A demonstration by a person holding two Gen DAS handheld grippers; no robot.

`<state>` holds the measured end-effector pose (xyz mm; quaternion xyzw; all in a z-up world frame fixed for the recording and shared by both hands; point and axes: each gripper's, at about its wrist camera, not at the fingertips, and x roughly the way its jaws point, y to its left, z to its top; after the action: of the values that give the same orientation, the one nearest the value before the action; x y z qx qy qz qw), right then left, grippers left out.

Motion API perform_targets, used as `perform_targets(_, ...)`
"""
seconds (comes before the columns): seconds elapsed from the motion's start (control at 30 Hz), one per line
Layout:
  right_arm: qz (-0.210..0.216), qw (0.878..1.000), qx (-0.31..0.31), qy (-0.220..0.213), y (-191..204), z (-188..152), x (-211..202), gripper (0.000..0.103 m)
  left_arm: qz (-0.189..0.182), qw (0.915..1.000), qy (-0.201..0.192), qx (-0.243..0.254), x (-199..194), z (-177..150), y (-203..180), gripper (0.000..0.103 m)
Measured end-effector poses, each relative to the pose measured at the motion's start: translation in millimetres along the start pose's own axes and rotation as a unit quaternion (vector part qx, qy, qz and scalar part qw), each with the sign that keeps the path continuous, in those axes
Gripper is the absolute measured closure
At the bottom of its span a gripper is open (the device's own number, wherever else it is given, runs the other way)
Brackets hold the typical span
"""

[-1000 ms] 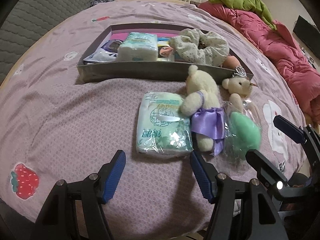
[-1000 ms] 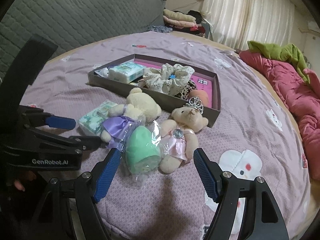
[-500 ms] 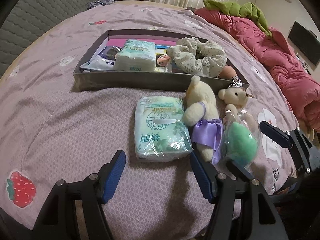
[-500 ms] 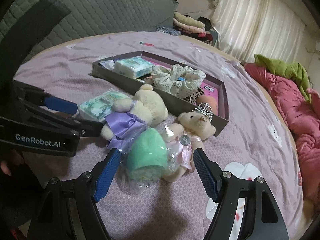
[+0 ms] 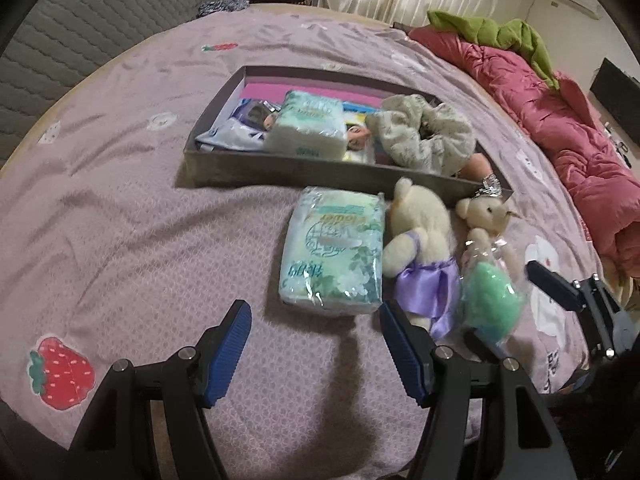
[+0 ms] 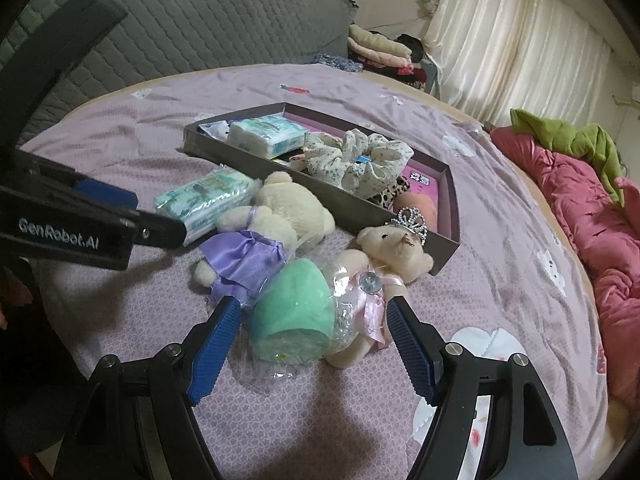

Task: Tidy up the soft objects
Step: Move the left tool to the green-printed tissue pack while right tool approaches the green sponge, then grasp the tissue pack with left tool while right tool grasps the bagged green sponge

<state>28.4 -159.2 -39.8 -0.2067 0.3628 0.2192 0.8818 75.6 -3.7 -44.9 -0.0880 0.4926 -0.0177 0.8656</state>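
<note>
bed (image 5: 132, 216) with purple sheet carries everything. landmark: dark shallow box (image 5: 280, 168) mid-bed. inside the box: tissue pack (image 5: 308, 130), floral scrunchie (image 5: 424, 136), some flat packets at its left end, something peach-coloured at its right end, can't tell what. just in front of the box, outside it: second tissue pack (image 5: 334, 254) lying flat, then to its right a cream bear in purple skirt (image 5: 420, 248) touching that pack, then a small crowned bear (image 5: 484, 216) whose crown sits against the box's front wall near its right corner. green sponge in clear wrap (image 6: 296, 316) lies over the crowned bear's lower body, farthest from the box.

left gripper (image 5: 316, 350) hovers on the near side of the second tissue pack, jaws spread wide, nothing between them, pads clear of the pack. right gripper (image 6: 310, 350) sits low at the green sponge, jaws spread, one blue pad each side of the sponge and the bear's legs; left pad just beside the wrap, whether it touches i can't tell, no pinch visible. left gripper's side also shows in the right wrist view, near the second tissue pack.
</note>
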Motion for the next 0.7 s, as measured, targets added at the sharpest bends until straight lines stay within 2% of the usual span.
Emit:
perform_targets(0.23, -0.005, 1.000, -0.013, -0.007, 4.5, 0.5, 2.2, 0.026, -0.004, 0.9999, 0.004, -0.009, 7.6, 2.6, 0.6, 0.037)
perform_targets(0.57, 0.012, 1.000, -0.028, -0.004, 11.4, 1.5, 8.7, 0.047, 0.004, 0.9999, 0.010, -0.002, 19.0, 6.1, -1.7, 0.037)
perform_targets(0.7, 0.023, 1.000, -0.018, -0.001, 8.3, 1.6, 11.7, 0.050, 0.009, 0.9999, 0.011, -0.002, 25.0, 8.9, -2.7, 0.037)
